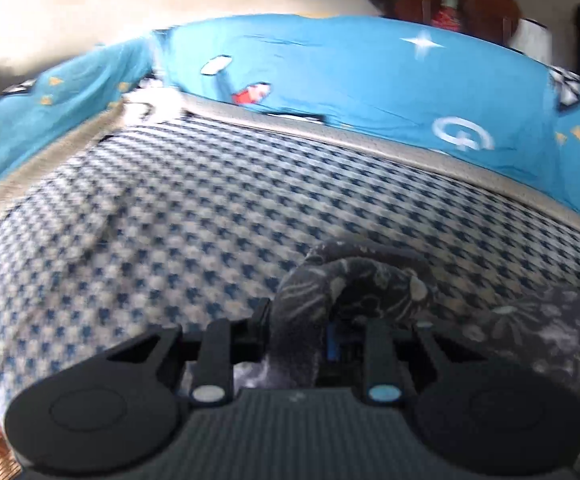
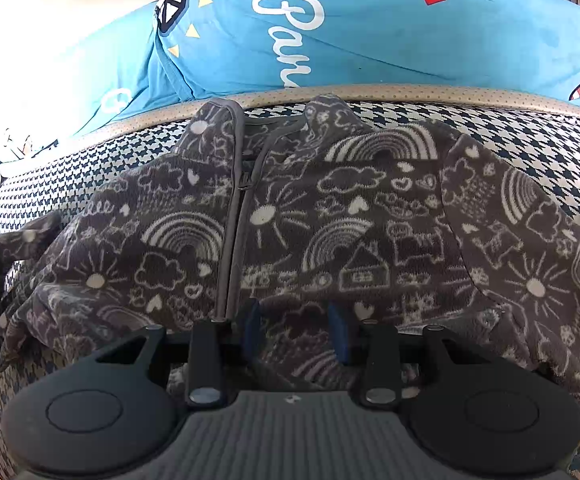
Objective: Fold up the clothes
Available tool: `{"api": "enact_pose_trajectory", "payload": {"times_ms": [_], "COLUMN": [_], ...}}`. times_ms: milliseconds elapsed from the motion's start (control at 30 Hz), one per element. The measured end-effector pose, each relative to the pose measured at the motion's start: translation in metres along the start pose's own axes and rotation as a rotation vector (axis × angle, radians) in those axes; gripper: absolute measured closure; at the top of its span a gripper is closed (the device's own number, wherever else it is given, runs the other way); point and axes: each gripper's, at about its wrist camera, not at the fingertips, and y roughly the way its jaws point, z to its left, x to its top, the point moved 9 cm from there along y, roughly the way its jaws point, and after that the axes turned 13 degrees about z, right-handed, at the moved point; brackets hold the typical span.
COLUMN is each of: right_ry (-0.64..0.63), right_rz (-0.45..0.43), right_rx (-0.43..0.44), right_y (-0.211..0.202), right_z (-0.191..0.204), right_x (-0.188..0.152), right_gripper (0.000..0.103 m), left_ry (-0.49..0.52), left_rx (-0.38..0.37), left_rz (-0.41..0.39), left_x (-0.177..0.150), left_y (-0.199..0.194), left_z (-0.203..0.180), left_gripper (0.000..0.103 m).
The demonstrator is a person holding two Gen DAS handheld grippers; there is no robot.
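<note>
**Ana:** Fleece, dark grey with white doodles of rainbows and suns: the jacket (image 2: pixel 329 216) lies front-up on the houndstooth mat (image 2: pixel 529 128), zip closed, collar towards the far edge by the blue bedding (image 2: pixel 369 40).

**Ben:** So its long axis runs away from the right camera, collar far, hem near?

**Ana:** Yes, with the sleeves out to either side. The right hand-held gripper (image 2: pixel 295 332) has its blue pads apart, straddling the hem without pinching it.

**Ben:** And the left one?

**Ana:** The left hand-held gripper (image 1: pixel 309 340) is clamped on a bunched roll of the fleece, by my guess a sleeve end, lifted clear of the mat. That view is smeared, so it looks mid-motion.

**Ben:** Which step, then?

**Ana:** I judge a sleeve fold: the sleeve being carried across the body. Whether it is going in or being spread out, I cannot tell.

**Ben:** Next?

**Ana:** Wherever it lands, it needs laying flat, since fleece bunches easily.
</note>
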Motion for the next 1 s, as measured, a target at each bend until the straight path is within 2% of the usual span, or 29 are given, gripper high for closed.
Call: {"api": "enact_pose_trajectory", "payload": {"times_ms": [167, 200, 267, 333, 400, 467, 633, 1000], "right_ry": [0.000, 0.000, 0.000, -0.002, -0.002, -0.003, -0.007, 0.001], "right_rz": [0.002, 0.002, 0.002, 0.001, 0.002, 0.001, 0.002, -0.011], "right_rx": [0.000, 0.000, 0.000, 0.000, 0.001, -0.001, -0.005, -0.001], "right_y": [0.000, 0.000, 0.000, 0.000, 0.000, 0.000, 0.001, -0.004], "right_z": [0.001, 0.001, 0.001, 0.001, 0.000, 0.000, 0.001, -0.002], "right_x": [0.000, 0.000, 0.001, 0.001, 0.001, 0.001, 0.000, 0.003], "right_gripper": [0.065, 0.065, 0.065, 0.065, 0.065, 0.065, 0.065, 0.065], "left_ry": [-0.227, -0.265, -0.339, -0.388, -0.403, -0.384, -0.315, -0.099], "left_rx": [0.106, 0.116, 0.130, 0.143, 0.162, 0.168, 0.111, -0.100], "left_rz": [0.001, -0.003, -0.013, -0.023, -0.053, -0.083, -0.090, -0.070], "left_x": [0.004, 0.005, 0.006, 0.009, 0.011, 0.013, 0.016, 0.005], "left_y": [-0.004, -0.007, -0.012, -0.018, -0.027, -0.034, -0.039, -0.043], "left_z": [0.068, 0.079, 0.101, 0.118, 0.126, 0.124, 0.102, 0.006], "left_gripper": [0.076, 0.073, 0.058, 0.056, 0.047, 0.031, 0.031, 0.033]}}
